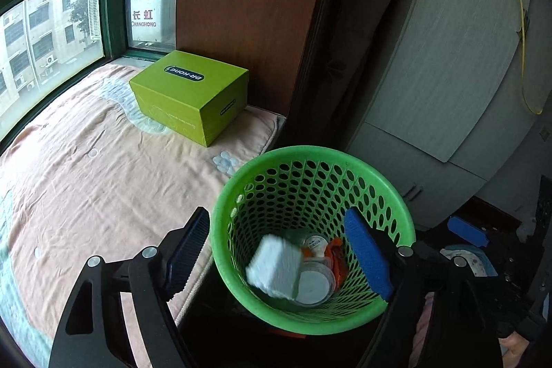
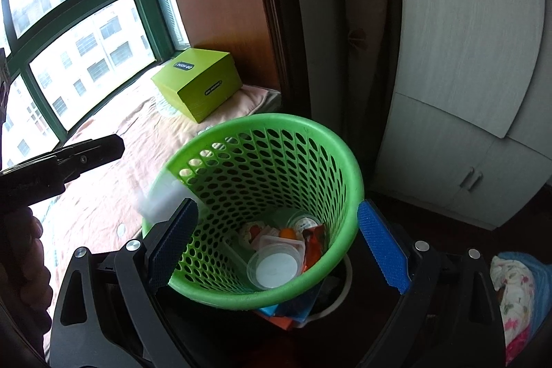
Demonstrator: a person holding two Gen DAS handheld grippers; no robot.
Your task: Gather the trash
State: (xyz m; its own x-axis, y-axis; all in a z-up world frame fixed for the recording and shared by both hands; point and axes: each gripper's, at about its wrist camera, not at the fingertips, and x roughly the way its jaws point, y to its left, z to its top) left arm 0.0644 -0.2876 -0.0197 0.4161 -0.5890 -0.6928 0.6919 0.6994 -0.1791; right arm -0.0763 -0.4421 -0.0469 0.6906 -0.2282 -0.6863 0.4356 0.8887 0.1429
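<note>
Left tongs (image 1: 276,261) released: both pads spread wide over the green basket (image 1: 220,230), nothing pressed between them. The white block (image 1: 274,266), foam or a folded wad by the look of it, is blurred and free of the pads in the left wrist view, apparently dropping toward the basket's bottom. In the right wrist view the same white block (image 2: 162,199) shows as a pale smear at the near-left rim, so its exact height relative to the rim I cannot fix.

Right tongs (image 2: 276,244) also released, pads wide apart either side of the basket, gripping nothing.

Basket stands on the floor just beside the bed (image 1: 86,178). Already inside: a round lidded plastic cup (image 2: 274,269), a smaller sealed cup (image 2: 303,223), an orange wrapper (image 2: 314,247).

Risks, judged:
- The block is close to the near-left rim. If it clips the rim it may bounce out onto the bed or down the gap between bed and basket.
- Basket looks light and perforated. A knock from either tongs, both hanging close over the rim, could tip it and spill the contents.
- Block seems light, so it may rest high on the cups rather than settle.

Orientation: the block reads as a squat slab, long axis running roughly near-left to far-right in the left wrist view, broad face tilted up toward the camera. Blur makes this approximate.

Green shoebox (image 1: 189,95) sits on the bed's far end, well apart.
</note>
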